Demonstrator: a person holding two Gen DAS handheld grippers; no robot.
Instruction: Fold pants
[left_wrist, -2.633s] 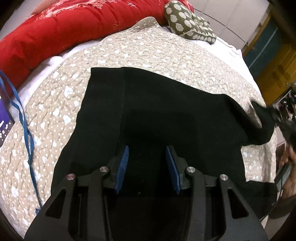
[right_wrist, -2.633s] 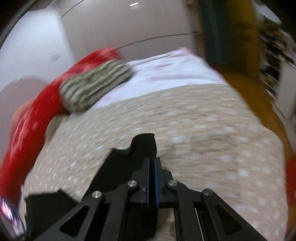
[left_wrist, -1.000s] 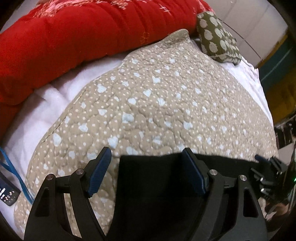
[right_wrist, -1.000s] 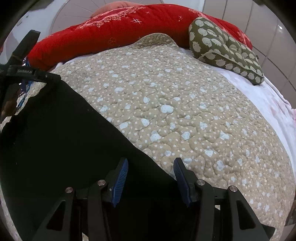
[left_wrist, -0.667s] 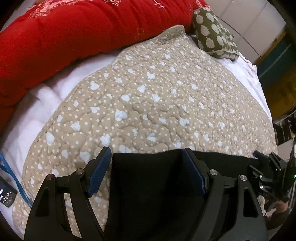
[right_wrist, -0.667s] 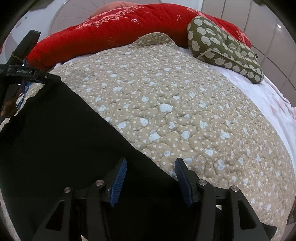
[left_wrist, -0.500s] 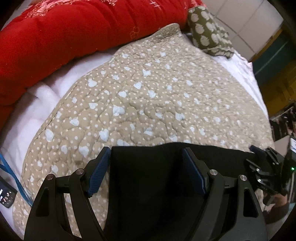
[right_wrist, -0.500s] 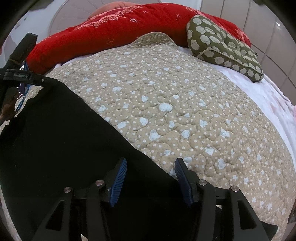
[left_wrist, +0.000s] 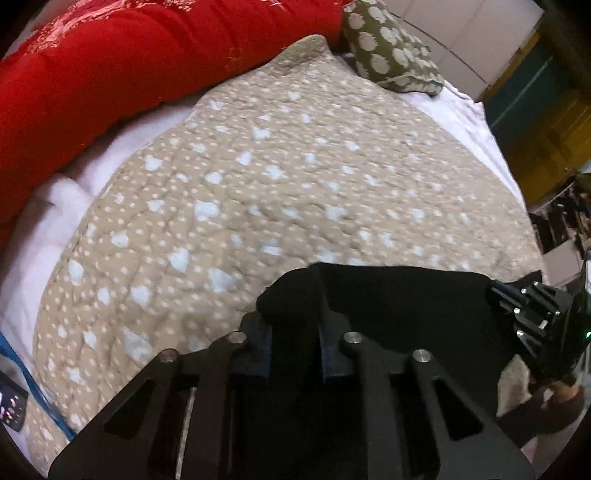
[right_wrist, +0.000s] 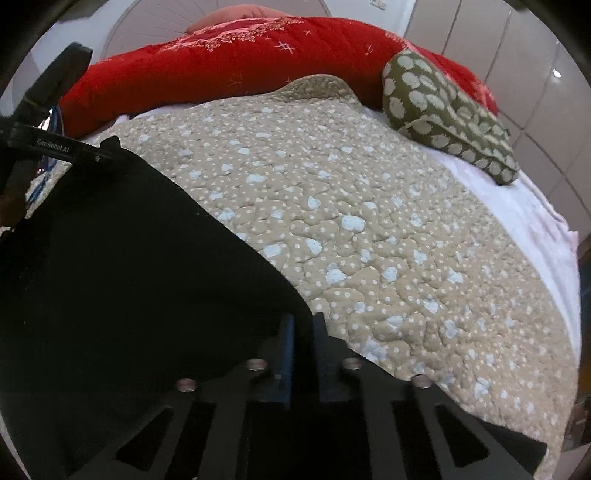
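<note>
I find both my left gripper (left_wrist: 295, 345) and right gripper (right_wrist: 303, 352) just closed, pinching the black pants' (right_wrist: 122, 258) far edge; folding over remains.

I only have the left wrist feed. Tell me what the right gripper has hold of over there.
Observer: The right gripper is shut on the near edge of the black pants, at their right end; its jaws have just been closing.
Operator: Confirm the cloth between the two grippers.
Observer: It runs unbroken to the left gripper, whose tip sits at the far left corner.
Operator: Report what's right of the pants.
Observer: Bare dotted beige quilt, then a white sheet.
Operator: Check the green cushion.
Observer: The green cushion lies well clear, against the red duvet.
</note>
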